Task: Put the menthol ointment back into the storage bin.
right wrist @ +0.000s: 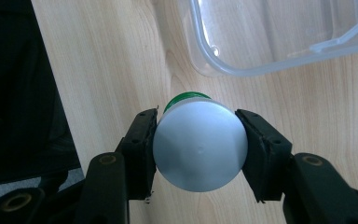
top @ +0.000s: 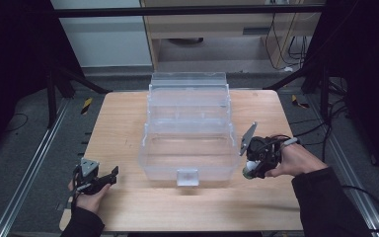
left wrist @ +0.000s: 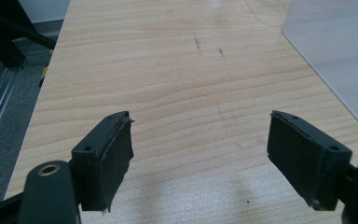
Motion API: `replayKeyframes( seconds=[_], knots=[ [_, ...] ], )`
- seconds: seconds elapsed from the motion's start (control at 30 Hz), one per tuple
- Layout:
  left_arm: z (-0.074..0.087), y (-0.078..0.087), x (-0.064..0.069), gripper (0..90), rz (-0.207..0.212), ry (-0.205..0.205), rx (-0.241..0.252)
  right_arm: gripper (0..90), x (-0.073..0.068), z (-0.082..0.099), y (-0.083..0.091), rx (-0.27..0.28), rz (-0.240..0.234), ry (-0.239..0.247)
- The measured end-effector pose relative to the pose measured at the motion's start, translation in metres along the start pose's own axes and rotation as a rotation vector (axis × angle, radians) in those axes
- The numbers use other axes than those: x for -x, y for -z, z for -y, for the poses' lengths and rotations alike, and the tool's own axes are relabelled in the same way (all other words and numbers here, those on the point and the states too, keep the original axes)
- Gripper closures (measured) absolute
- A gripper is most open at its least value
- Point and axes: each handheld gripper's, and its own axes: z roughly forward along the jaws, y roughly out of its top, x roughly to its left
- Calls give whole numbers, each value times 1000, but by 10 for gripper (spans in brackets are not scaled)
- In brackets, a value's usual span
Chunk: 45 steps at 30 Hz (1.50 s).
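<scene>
A clear plastic storage box with stepped tiers stands open in the middle of the wooden table. My right gripper hangs just off the box's front right corner, shut on a small white bottle. In the right gripper view the bottle's round pale end faces the camera between the pads, a green band showing behind it, with the box's rim above. My left gripper is low at the table's front left, open and holding nothing; its jaws stand wide apart over bare wood.
The box's corner lies to the upper right in the left gripper view. Metal rails run along the floor beside the table. Black frame legs and cables surround it. A cabinet stands behind.
</scene>
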Motion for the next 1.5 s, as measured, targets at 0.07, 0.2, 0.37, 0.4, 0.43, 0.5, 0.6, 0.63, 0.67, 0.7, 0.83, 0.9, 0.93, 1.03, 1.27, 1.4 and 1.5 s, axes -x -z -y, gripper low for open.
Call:
replayKeyframes(
  seconds=[0.07, 0.2, 0.37, 0.4, 0.43, 0.5, 0.6, 0.63, 0.67, 0.7, 0.83, 0.9, 0.93, 1.03, 1.27, 1.4, 1.5],
  knots=[
    [0, 0, 0, 213, 1, 0, 1, 503, 1, -3, 3, 0, -3, 5],
    [0, 0, 0, 214, 1, 0, 2, 503, 3, -6, 6, 5, -4, 5],
    [0, 0, 1, 214, 3, -1, 0, 503, 7, -12, 12, 7, -1, 8],
    [0, 0, 1, 214, 3, -1, -1, 504, 9, -15, 14, 16, -4, 14],
    [0, 0, 0, 214, 4, -1, 0, 504, 10, -15, 14, 19, -5, 10],
    [0, 0, 0, 214, 2, 1, 1, 504, 12, -18, 15, 17, -9, 13],
    [0, 0, 0, 214, 3, 1, 1, 503, 15, -23, 14, 9, -11, 17],
    [0, 0, 0, 214, 4, 2, 1, 503, 16, -24, 15, 10, -8, 17],
    [0, 0, 0, 215, 4, 0, 1, 504, 16, -26, 15, 11, -8, 20],
    [0, -1, 0, 214, 4, 0, 2, 504, 17, -27, 15, 17, -6, 20],
    [0, -1, 0, 215, 4, 1, 1, 503, 20, -32, 17, 23, -6, 20],
    [0, 0, 0, 215, 5, 1, 2, 504, 21, -34, 17, 25, -5, 18],
    [0, 0, 0, 215, 5, 1, 3, 504, 22, -35, 17, 26, -5, 20],
    [0, 0, 0, 215, 5, 0, 3, 504, 27, -40, 18, 37, -4, 17],
    [0, 0, 0, 216, 4, 2, 3, 503, 34, -49, 13, 43, -4, 21],
    [0, 0, 0, 217, 5, 0, 3, 503, 38, -55, 7, 47, -6, 30],
    [0, 0, 0, 217, 4, 1, 2, 503, 39, -57, 4, 45, -10, 28]
  ],
)
